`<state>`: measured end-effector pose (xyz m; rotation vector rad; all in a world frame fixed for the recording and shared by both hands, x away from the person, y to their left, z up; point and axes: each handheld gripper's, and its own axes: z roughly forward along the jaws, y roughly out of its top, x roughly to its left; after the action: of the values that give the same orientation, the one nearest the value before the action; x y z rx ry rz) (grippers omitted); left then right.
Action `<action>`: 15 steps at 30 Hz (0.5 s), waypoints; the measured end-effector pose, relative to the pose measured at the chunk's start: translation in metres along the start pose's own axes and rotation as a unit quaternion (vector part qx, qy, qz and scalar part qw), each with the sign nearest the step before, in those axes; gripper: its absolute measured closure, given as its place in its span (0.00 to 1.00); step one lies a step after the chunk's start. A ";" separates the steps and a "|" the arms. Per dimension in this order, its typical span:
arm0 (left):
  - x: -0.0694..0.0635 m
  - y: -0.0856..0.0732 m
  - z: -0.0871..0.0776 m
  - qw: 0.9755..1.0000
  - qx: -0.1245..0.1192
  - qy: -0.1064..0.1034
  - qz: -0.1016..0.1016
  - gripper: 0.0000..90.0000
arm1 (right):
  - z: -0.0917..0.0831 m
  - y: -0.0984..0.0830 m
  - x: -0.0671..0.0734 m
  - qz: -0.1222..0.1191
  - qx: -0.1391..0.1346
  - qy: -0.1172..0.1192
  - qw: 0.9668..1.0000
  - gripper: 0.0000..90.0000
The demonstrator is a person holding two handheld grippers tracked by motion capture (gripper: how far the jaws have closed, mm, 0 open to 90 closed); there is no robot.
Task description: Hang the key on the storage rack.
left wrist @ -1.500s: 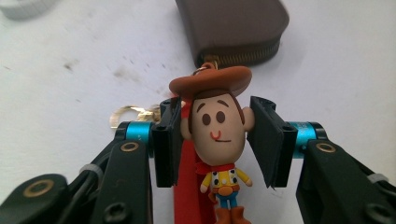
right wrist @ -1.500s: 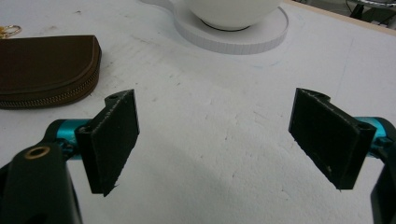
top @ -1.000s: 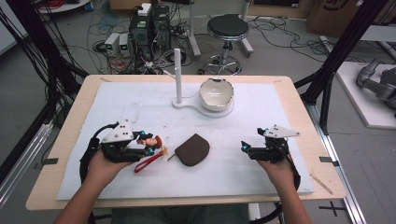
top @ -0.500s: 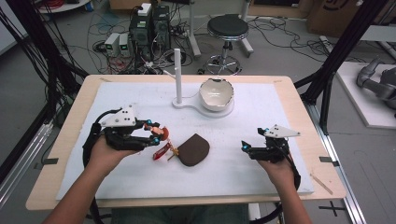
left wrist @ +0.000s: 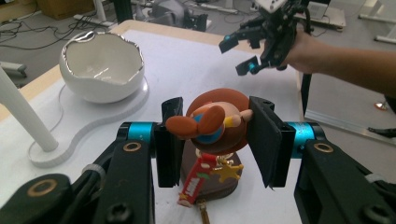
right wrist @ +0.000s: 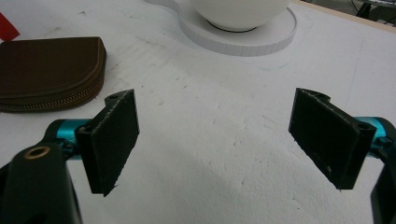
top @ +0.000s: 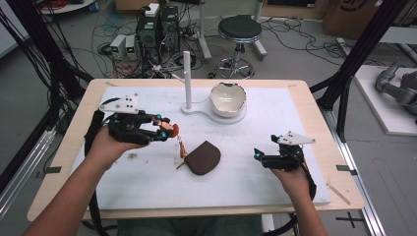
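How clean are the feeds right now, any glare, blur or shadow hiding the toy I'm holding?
High view: soft and low in detail, the small orange-haired figure keychain is only a blob in the left gripper. Left gripper view: sharp on the figure, glare glints along the white eggshell-shaped bowl rim. Right gripper view: even light, faint shadows on the white mat, brown zipped pouch crisp, bowl top cropped.

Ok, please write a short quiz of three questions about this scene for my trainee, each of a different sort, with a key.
1. True or false: the left claw grips a cartoon figure keychain.
2. What lies on the table under the keychain? A) brown zip pouch B) spoon C) phone
3. Fill in: the right claw is ____, nothing between its pads.

Key: 1 true. 2 A, the brown zip pouch. 3 open.
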<state>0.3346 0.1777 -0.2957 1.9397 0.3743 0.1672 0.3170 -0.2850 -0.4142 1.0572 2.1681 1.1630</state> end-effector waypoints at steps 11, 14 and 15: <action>0.021 0.041 0.009 0.999 0.019 0.037 0.029 0.63 | 0.002 0.000 0.001 -0.003 0.003 0.002 1.000 0.18; 0.027 0.050 0.012 0.998 0.025 0.048 0.034 0.63 | 0.004 0.000 0.000 -0.004 0.005 0.003 1.000 0.18; 0.029 0.052 0.013 0.998 0.027 0.051 0.035 0.63 | 0.004 0.000 0.000 -0.002 0.005 0.003 1.000 0.18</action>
<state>0.3752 0.1581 -0.2546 2.0040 0.3819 0.3067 0.3197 -0.2827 -0.4159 1.0545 2.1818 1.1558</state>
